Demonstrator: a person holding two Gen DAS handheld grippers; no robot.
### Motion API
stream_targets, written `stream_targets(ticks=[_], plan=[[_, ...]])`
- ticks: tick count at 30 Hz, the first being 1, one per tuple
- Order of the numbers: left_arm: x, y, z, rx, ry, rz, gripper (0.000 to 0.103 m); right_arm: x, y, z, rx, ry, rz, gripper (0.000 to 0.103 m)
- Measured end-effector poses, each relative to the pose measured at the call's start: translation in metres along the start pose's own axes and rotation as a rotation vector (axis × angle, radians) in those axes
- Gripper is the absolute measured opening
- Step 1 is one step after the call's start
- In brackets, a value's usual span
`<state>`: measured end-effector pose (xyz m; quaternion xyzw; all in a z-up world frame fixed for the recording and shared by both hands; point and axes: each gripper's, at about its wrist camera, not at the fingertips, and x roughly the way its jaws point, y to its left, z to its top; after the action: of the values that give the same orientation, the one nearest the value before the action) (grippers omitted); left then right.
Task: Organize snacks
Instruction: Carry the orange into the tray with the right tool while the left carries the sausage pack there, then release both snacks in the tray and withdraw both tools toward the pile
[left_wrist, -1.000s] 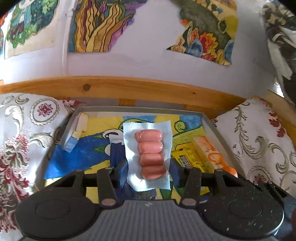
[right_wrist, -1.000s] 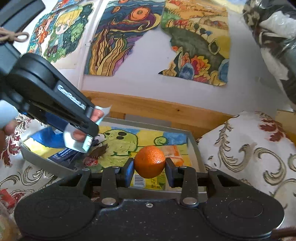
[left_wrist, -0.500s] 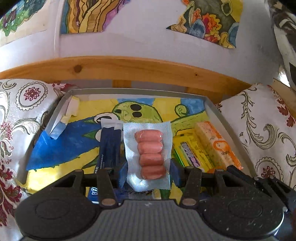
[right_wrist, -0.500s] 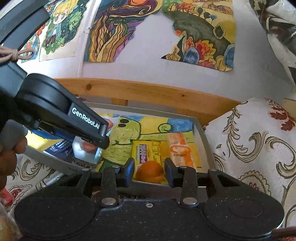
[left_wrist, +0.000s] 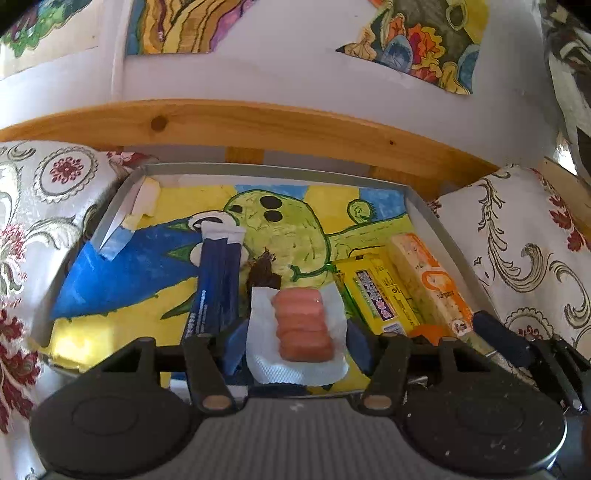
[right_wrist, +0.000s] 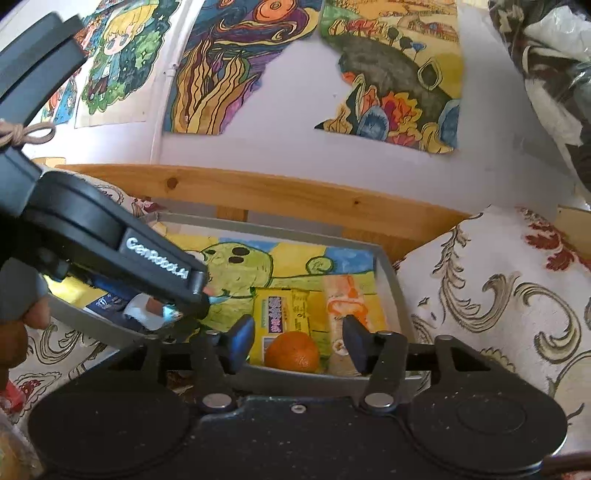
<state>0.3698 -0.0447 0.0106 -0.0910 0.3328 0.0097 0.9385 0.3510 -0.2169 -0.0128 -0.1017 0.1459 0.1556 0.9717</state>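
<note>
A clear pack of pink sausages (left_wrist: 301, 325) sits between the pads of my left gripper (left_wrist: 297, 347), which is shut on its edges low over the near side of the grey tray (left_wrist: 277, 170). Seen from the right wrist, that left gripper (right_wrist: 173, 310) hangs over the tray's near-left rim (right_wrist: 92, 325). An orange (right_wrist: 291, 350) rests in the tray's near right corner. My right gripper (right_wrist: 297, 343) stands open around it without touching. The orange (left_wrist: 428, 330) is only partly visible from the left wrist.
In the tray lie a yellow snack pack (left_wrist: 373, 291), an orange-and-white bar pack (left_wrist: 424, 273) and dark blue stick packs (left_wrist: 216, 284) on a painted liner. Patterned cushions (right_wrist: 480, 295) flank the tray. A wooden rail (left_wrist: 295, 125) and a wall are behind it.
The right gripper let go of the orange, which now lies in the tray, and its fingers have spread. The left gripper has come down and forward over the tray with the sausage pack.
</note>
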Motion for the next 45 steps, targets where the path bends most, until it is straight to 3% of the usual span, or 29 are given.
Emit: stream_targets(ticks=[4,8,13,20,33,45], plan=[[-0.012,0.006,-0.003,-0.03,-0.034,-0.008,0.084,-0.007,-0.004,0.003,0.009,-0.016,-0.021,0.069],[-0.024,0.01,-0.004,-0.044,-0.052,-0.008,0.087,-0.015,-0.007,0.005,0.02,-0.03,-0.039,0.077],[-0.049,0.016,-0.013,-0.084,-0.111,0.013,0.098,-0.032,-0.014,0.009,0.05,-0.064,-0.063,0.092],[-0.083,0.028,-0.025,-0.101,-0.169,0.054,0.102,-0.066,-0.017,0.012,0.07,-0.108,-0.067,0.102],[-0.151,0.046,-0.068,-0.088,-0.196,0.121,0.102,-0.135,0.007,0.0,0.082,-0.176,-0.043,0.102],[-0.205,0.078,-0.11,-0.177,-0.189,0.181,0.102,-0.188,0.03,-0.019,0.105,-0.121,-0.033,0.102]])
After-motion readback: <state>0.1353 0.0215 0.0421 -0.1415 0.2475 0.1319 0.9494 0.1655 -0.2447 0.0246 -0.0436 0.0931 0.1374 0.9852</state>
